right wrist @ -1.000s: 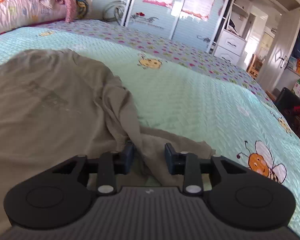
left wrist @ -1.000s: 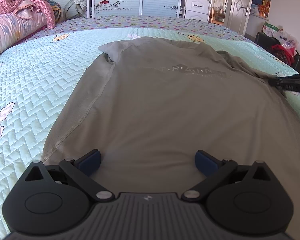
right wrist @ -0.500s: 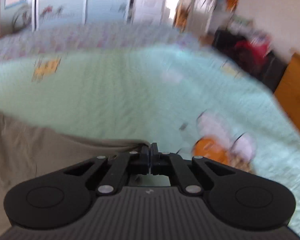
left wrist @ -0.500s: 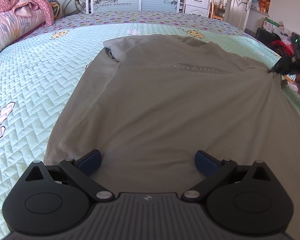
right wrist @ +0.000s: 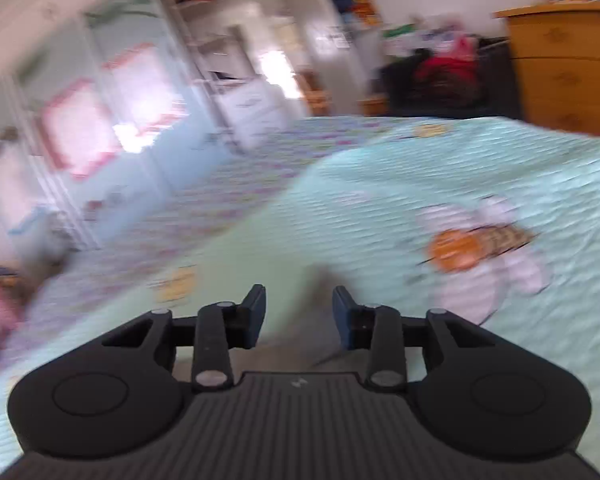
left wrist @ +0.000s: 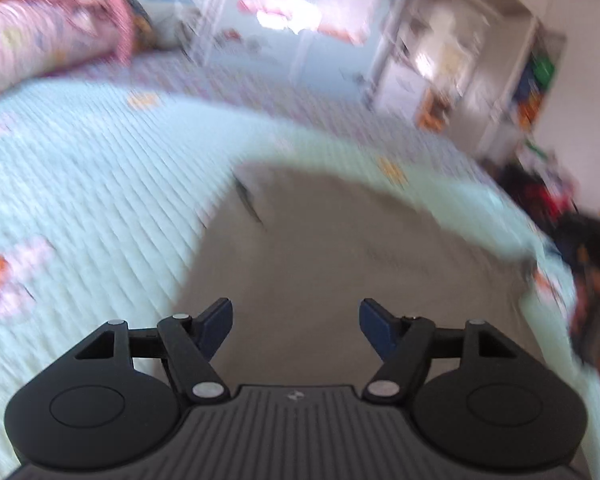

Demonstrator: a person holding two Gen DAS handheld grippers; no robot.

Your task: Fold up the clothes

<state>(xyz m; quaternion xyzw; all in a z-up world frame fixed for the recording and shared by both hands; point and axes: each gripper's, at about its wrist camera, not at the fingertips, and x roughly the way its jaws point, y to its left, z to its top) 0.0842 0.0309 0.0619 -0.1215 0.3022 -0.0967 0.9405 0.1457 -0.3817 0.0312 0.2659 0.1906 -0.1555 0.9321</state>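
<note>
A grey-brown T-shirt [left wrist: 324, 240] lies spread flat on the mint quilted bedspread [left wrist: 100, 200]. My left gripper [left wrist: 296, 320] is open and empty above the shirt's lower left part. My right gripper [right wrist: 299, 312] is open and empty; a small piece of the shirt [right wrist: 320, 280] shows between and just beyond its fingers, at the shirt's right side. The right gripper also shows as a dark blur at the right edge of the left wrist view [left wrist: 588, 240]. Both views are motion-blurred.
A rolled pink quilt [left wrist: 40, 48] lies at the bed's far left. Wardrobe doors [left wrist: 292, 20] stand behind the bed. A wooden dresser [right wrist: 564, 64] and a dark pile of clothes [right wrist: 444, 76] are beyond the bed's right side.
My right gripper, shut on the shirt's sleeve half a second ago, has opened and let it go. My left gripper has swung left and stays open. Both cameras are moving fast.
</note>
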